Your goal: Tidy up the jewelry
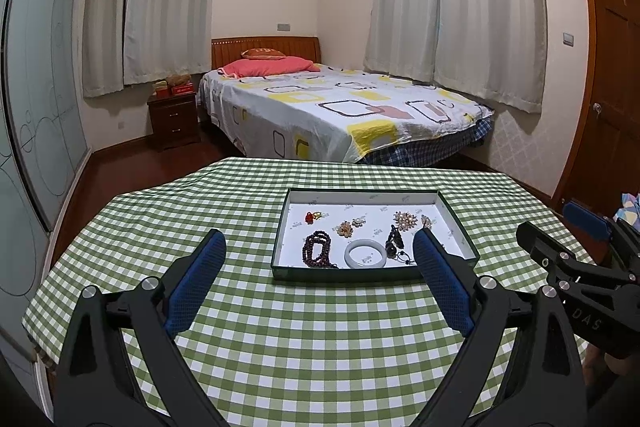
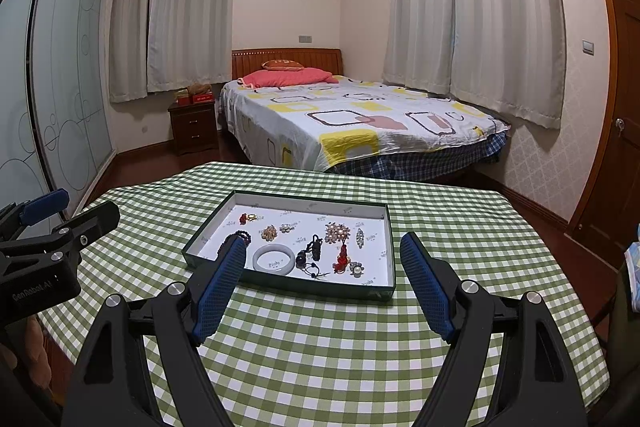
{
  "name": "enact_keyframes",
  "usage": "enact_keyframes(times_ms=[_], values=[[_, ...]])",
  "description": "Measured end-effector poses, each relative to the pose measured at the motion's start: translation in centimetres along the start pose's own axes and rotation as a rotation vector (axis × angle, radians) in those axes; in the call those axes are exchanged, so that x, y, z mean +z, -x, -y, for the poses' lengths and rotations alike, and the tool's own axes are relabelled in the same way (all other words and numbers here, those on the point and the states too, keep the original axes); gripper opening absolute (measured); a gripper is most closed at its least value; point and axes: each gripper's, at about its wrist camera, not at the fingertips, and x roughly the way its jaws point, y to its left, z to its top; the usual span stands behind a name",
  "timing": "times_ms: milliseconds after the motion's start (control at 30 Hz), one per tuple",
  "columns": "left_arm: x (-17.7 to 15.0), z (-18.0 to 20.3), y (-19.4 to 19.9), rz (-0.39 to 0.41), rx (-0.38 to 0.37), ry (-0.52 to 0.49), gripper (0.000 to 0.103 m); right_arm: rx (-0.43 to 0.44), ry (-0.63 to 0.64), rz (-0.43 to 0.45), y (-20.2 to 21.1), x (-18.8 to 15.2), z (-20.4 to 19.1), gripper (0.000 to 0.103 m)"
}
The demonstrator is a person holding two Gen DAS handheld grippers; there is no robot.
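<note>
- the tray [image 2: 390, 247], shallow with dark green walls and a white floor, lies flat on the table [image 2: 320, 347], near its middle and ahead of both tongs.
- in the tray the jewelry lies spread out, the pieces mostly apart from each other: a pale bangle [image 2: 274, 258] at the near edge, a string of dark red beads [image 1: 318, 249] left of it, a black corded pendant [image 2: 314, 251] to its right.
- further right lie a red knotted charm [image 2: 343, 257] and a small pearl brooch [image 2: 355, 269]; the left tongs hide these in the left wrist view.
- toward the far side sit a small red and gold piece [image 2: 247, 217], two floral brooches [image 2: 270, 233] [image 2: 286, 227], a big round brooch [image 2: 337, 231] and a slim one [image 2: 360, 237].
- the left tongs [image 1: 320, 259] hang over the table just short of the tray, spread wide, nothing between the blue pads.
- the right tongs [image 2: 322, 259] hang the same way, spread wide and empty, just before the tray's near wall.
- the table wears a green and white checked cloth.
- behind it stands a bed [image 2: 360, 123] with a patterned sheet and a pink pillow [image 2: 288, 78], a nightstand [image 2: 194, 131] beside it, and white curtains [image 2: 500, 19].
</note>
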Motion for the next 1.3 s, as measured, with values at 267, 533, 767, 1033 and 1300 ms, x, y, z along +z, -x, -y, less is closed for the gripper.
enact_keyframes(times_ms=[267,533,767,1033,1300], values=[[0.0,0.2,0.1,0.002,0.011,-0.010,0.099,0.004,0.003,-0.002,0.0,-0.2,-0.2,0.077],[-0.4,0.3,-0.4,-0.031,-0.001,0.000,0.099,0.005,0.003,-0.006,0.0,-0.4,-0.4,0.077],[-0.6,0.3,-0.5,-0.025,-0.001,-0.004,0.099,0.009,0.000,-0.018,-0.2,-0.7,-0.4,0.077],[-0.8,0.6,-1.4,-0.059,-0.014,-0.025,0.099,0.015,-0.007,-0.029,-0.6,-0.9,-0.1,0.077],[-1.0,-0.6,-3.5,-0.102,0.001,0.013,0.099,0.022,-0.019,-0.052,-1.7,-1.2,0.3,0.077]])
